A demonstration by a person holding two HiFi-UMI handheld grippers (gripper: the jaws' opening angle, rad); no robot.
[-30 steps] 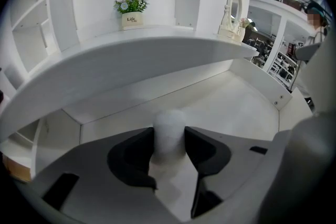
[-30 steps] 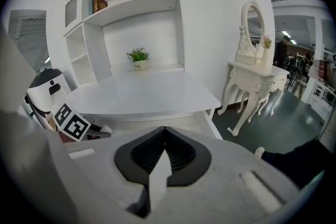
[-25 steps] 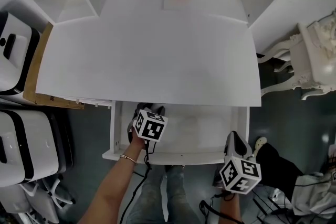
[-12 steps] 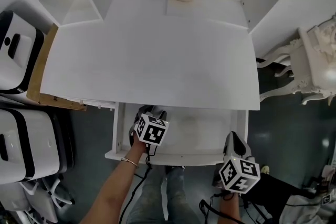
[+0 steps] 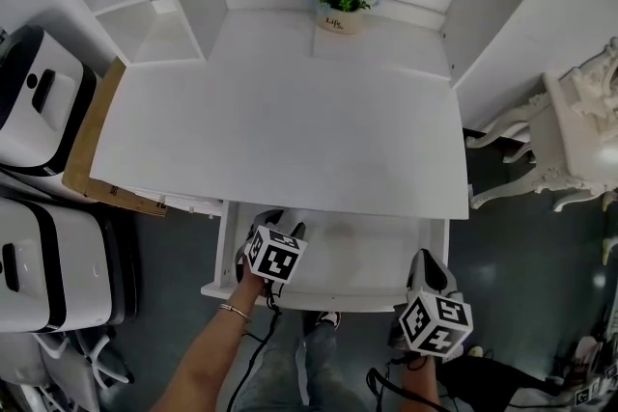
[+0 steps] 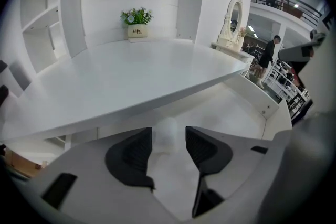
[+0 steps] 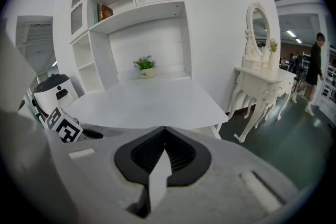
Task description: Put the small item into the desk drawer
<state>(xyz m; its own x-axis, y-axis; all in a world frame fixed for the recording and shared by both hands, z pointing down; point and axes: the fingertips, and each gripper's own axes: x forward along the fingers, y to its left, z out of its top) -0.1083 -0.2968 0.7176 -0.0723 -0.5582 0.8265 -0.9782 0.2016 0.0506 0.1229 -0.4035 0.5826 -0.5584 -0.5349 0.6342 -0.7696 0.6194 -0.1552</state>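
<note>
Left claw [image 5: 278,225] has just been spreading its jaws, and the head view has tipped up since a second ago, so more shelving shows above the flower pot [image 5: 340,0] at 12 o'clock. The jaws now stand wide apart with the small item [image 6: 168,132] between them, not pinched, lying in the open drawer [image 5: 367,248] at 6 o'clock of the surface [image 5: 290,130] and tucked toward the drawer's left end. Looks to me like the drop-off is done and this is the backing-out bit. I'd keep the jaws wide and pull straight back along their own line so neither pad clips the item. It's a pale blurry lump, maybe slightly taller than wide, but I honestly can't tell its long axis or which way it points. Right claw [image 5: 430,263] is pressed together on nothing, parked at 5 o'clock by the drawer's front corner.
</note>
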